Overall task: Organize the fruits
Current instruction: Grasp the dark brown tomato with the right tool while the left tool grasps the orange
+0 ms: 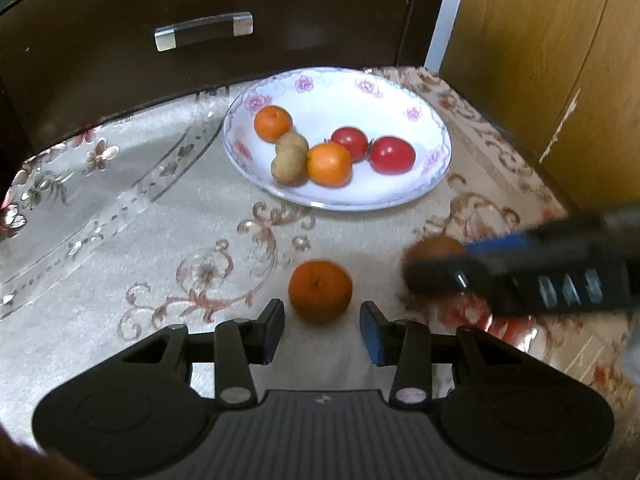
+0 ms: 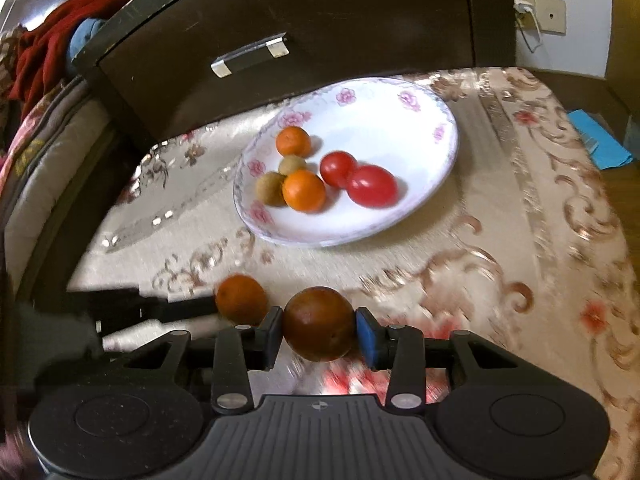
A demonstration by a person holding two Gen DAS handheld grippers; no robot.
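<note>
My left gripper (image 1: pixel 322 330) hangs with jaws spread, a loose orange (image 1: pixel 320 291) on the cloth just ahead at twelve o'clock. Farther out sits the plate (image 1: pixel 400 100) holding fruit. At two o'clock, blurred, my right gripper (image 1: pixel 434 276) pinches a brown fruit (image 1: pixel 434 249)

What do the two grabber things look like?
Each hand-held gripper is black plastic. The left one has a ribbed grey panel in the middle, a round black disc on each side, silver screws at the hinges, and one black and one blue finger pad. The right one looks the same, with a blue pad too. A tiny cross-in-circle mark sits on each grey panel.
</note>
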